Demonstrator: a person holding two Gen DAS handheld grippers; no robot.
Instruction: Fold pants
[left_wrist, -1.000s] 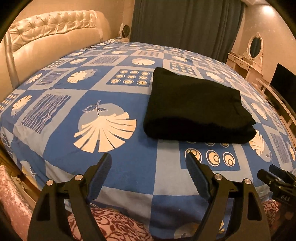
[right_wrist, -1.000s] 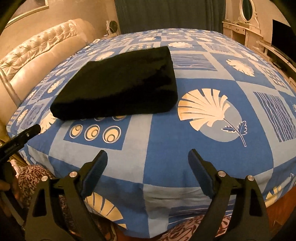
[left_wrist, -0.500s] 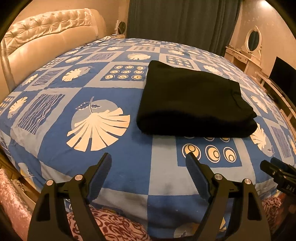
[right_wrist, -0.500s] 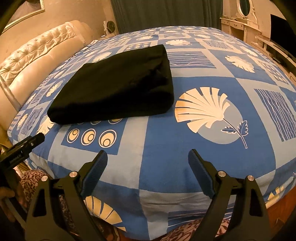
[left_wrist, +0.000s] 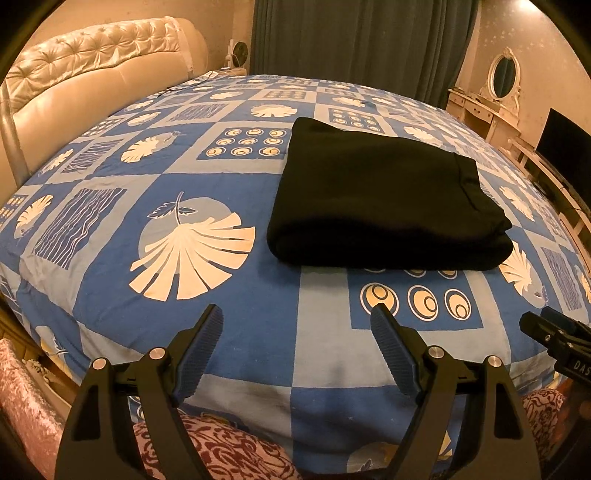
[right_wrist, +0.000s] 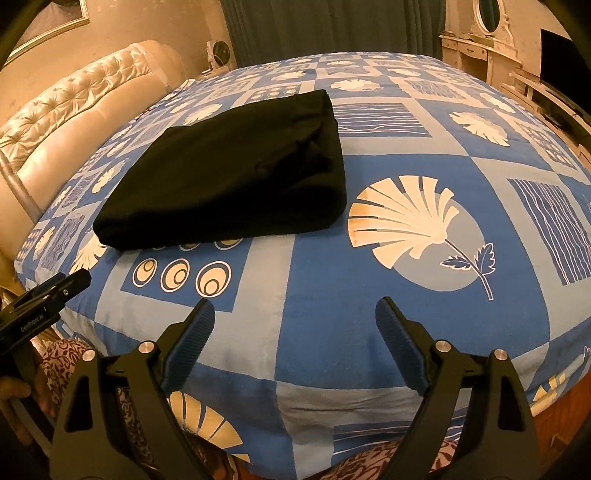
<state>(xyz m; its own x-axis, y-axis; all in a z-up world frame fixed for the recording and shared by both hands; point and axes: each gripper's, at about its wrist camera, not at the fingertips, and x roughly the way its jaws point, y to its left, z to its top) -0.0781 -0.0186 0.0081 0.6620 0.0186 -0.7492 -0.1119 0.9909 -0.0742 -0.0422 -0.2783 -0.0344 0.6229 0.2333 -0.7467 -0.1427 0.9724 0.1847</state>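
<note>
Black pants (left_wrist: 384, 199) lie folded into a flat rectangle on the blue patterned bedspread (left_wrist: 221, 295), and the same pants (right_wrist: 229, 173) show in the right wrist view toward the left. My left gripper (left_wrist: 297, 325) hangs open over the bed's near edge, short of the pants, with nothing between its fingers. My right gripper (right_wrist: 295, 317) is open too, empty, to the right of the pants and nearer the edge. Each gripper shows at the side of the other's view: the right gripper (left_wrist: 554, 336), the left gripper (right_wrist: 44, 295).
A cream tufted headboard (left_wrist: 92, 85) runs along the left. Dark curtains (left_wrist: 362, 44) hang behind the bed. A white dressing table with an oval mirror (left_wrist: 504, 74) and a dark screen (left_wrist: 565, 147) stand on the right. Red patterned fabric (left_wrist: 221, 450) lies below the bed's edge.
In the left wrist view the pants have slid slightly lower and left; in the right wrist view they sit slightly higher. Both grippers stay open and empty.
</note>
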